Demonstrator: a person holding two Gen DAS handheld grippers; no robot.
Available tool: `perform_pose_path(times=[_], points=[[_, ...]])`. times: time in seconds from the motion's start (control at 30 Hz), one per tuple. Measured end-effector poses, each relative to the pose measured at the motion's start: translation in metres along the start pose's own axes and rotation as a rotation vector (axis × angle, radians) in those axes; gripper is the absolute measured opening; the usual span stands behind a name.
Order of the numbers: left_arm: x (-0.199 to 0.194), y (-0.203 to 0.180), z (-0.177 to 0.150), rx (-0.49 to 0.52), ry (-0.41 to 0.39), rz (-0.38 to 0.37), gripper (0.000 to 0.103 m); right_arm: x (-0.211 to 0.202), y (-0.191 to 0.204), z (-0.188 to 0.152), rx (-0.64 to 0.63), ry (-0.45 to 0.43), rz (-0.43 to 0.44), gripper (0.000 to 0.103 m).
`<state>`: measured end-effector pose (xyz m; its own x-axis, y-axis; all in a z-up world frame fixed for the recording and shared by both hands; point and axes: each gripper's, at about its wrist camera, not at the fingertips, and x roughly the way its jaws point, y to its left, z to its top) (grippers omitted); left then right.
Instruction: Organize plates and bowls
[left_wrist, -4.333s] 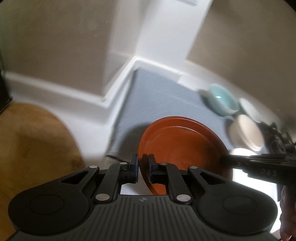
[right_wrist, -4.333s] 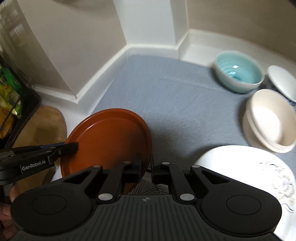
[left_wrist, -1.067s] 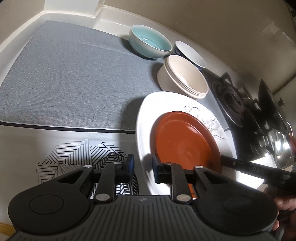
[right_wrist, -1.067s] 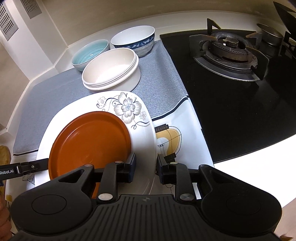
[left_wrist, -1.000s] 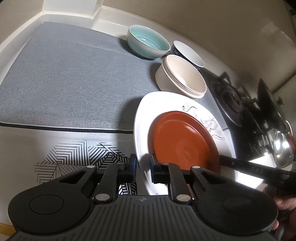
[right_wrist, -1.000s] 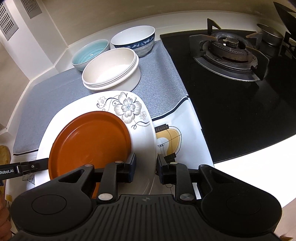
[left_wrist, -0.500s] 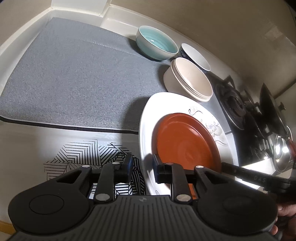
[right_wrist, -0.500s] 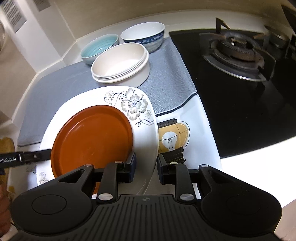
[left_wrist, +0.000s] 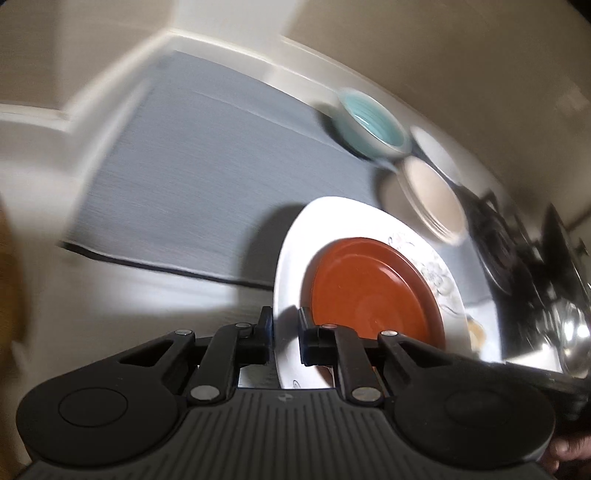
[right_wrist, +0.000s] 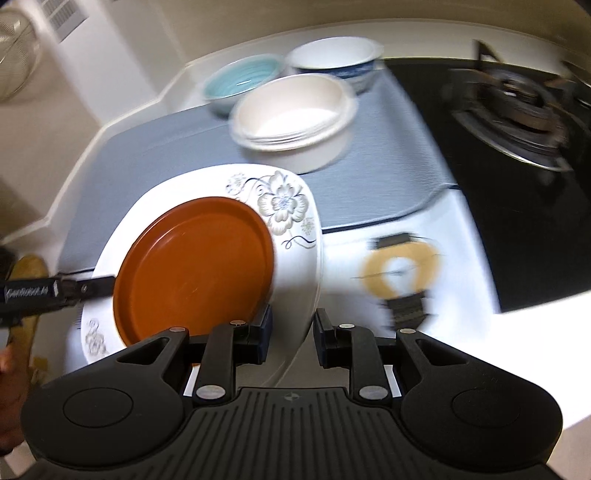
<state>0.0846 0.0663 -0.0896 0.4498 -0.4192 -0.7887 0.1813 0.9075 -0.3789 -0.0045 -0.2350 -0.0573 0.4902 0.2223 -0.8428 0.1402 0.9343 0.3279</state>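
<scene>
Brown plate (right_wrist: 195, 266) resting on flowered white plate (right_wrist: 291, 206) at frame centre, left claw (left_wrist: 285, 334) and right claw (right_wrist: 291, 334) each straddling its rim, whether gripping unclear, bowls (right_wrist: 295, 110) upper centre.

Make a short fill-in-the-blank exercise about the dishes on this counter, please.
The brown plate lies on the ___ plate.
The bowl nearest the white plate is ___ in colour.
The left tongs and the right tongs each straddle the white plate's ___.
Missing words: white; cream; rim.
</scene>
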Motion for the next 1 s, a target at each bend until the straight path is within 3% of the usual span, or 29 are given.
perform_pose_path(times=[0.27,0.43,0.67,0.73,0.77,1.0], points=[[-0.016,0.064,0.031,-0.151,-0.111,0.132,0.016,0.046,0.071,0.035,-0.112,0.058,0.098,0.025],[-0.024,0.084,0.037,-0.249,-0.14,0.151,0.017,0.063,0.096,0.043,-0.132,0.061,0.133,0.027],[-0.042,0.081,0.009,-0.241,-0.137,0.14,0.018,0.055,0.091,0.037,-0.093,0.076,0.145,0.027],[-0.041,0.08,0.006,-0.229,-0.128,0.126,0.017,0.056,0.094,0.036,-0.111,0.078,0.14,0.027],[-0.041,0.079,0.005,-0.221,-0.128,0.117,0.012,0.057,0.097,0.035,-0.118,0.079,0.136,0.027],[-0.041,0.08,0.007,-0.218,-0.13,0.126,0.012,0.061,0.101,0.034,-0.112,0.077,0.124,0.027]])
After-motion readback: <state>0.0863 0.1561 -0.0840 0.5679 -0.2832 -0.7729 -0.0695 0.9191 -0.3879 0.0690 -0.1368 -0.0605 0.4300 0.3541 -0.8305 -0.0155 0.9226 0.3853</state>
